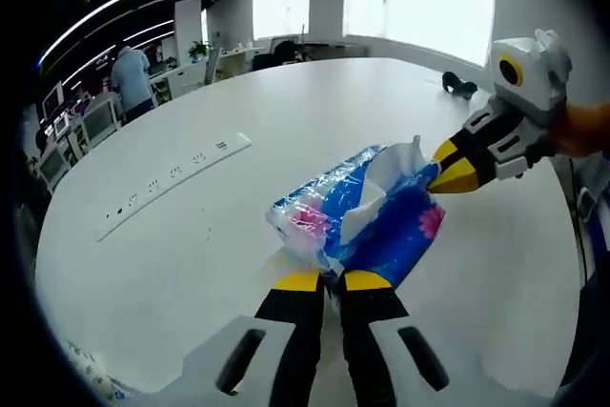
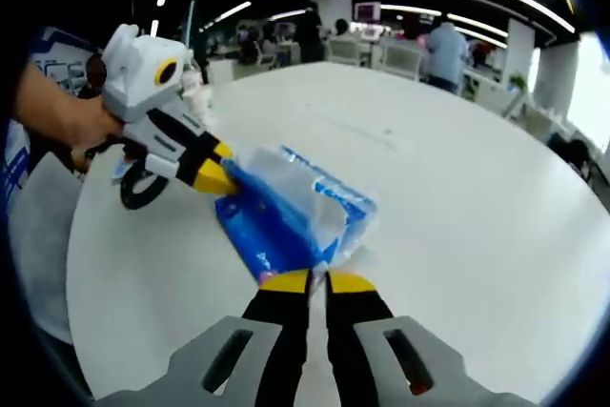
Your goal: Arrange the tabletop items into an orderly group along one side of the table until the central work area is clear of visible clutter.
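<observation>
- in my left gripper view, my left gripper (image 1: 322,280) has its yellow tips pressed together on the near end of a blue tissue pack (image 1: 367,216), pinching the clear wrap there.
- the pack lies on the white table (image 1: 238,121), a little toward my side of its middle, with a white tissue (image 1: 391,167) poking out of its top.
- the same view shows my right gripper (image 1: 446,171) coming in from the right, its yellow tips closed on the far corner of the pack, next to the loose tissue.
- this view alone gives me a long white power strip (image 1: 172,178) set flat in the table left of the pack, a small dark thing (image 1: 459,85) near the far edge by the bright windows, and a patterned bit of something (image 1: 91,378) at the lower left that i cannot make out.
- in my right gripper view, the right gripper (image 2: 316,281) also has its tips together on the crinkled wrap of the pack (image 2: 286,216).
- there the left gripper (image 2: 221,178) enters from the left, held by a hand (image 2: 71,121), its tips clamped on the opposite end of the pack.
- that view adds a dark ring-shaped thing (image 2: 141,190) on the table just under the left gripper, and desks with people standing far behind (image 2: 446,50).
</observation>
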The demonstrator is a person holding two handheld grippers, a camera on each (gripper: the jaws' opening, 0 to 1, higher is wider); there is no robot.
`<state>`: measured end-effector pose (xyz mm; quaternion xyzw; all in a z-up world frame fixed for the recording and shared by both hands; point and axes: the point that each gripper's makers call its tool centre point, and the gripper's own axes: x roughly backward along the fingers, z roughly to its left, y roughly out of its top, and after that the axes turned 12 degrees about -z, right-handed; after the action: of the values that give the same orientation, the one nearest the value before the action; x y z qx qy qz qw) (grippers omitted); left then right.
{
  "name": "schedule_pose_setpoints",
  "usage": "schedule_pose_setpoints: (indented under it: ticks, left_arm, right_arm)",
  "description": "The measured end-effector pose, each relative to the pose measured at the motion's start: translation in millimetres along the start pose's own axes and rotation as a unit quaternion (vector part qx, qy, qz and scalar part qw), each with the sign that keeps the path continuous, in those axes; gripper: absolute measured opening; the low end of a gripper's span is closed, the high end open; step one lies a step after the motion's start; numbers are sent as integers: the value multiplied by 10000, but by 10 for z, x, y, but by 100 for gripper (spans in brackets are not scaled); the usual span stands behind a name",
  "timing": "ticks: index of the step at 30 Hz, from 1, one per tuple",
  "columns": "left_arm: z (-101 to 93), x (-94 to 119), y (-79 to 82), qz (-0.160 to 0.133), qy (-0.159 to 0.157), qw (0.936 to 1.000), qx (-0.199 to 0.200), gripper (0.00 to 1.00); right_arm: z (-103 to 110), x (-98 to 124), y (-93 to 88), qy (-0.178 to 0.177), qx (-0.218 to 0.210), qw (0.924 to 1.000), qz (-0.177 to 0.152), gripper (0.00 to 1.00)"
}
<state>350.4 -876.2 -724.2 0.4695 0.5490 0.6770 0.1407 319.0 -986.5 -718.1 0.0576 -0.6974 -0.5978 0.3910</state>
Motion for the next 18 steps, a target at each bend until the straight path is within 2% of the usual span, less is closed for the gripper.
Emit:
schedule_pose_setpoints:
  ticks: [9,14,18]
  left_arm:
    - [60,-17,-63,145,12,9994,-301,6]
    - [75,-26,-56,140,-6,9999,-94,6]
    - [66,-24,-66,162,-19,9997,-153,6]
  right_arm:
    - [-54,-43,-25,-180,-165,9997,16,6]
    - [-38,-48,-37,-179,-172,9997,4,6]
    - [-49,-68,-40,-197,-77,9998,0,5]
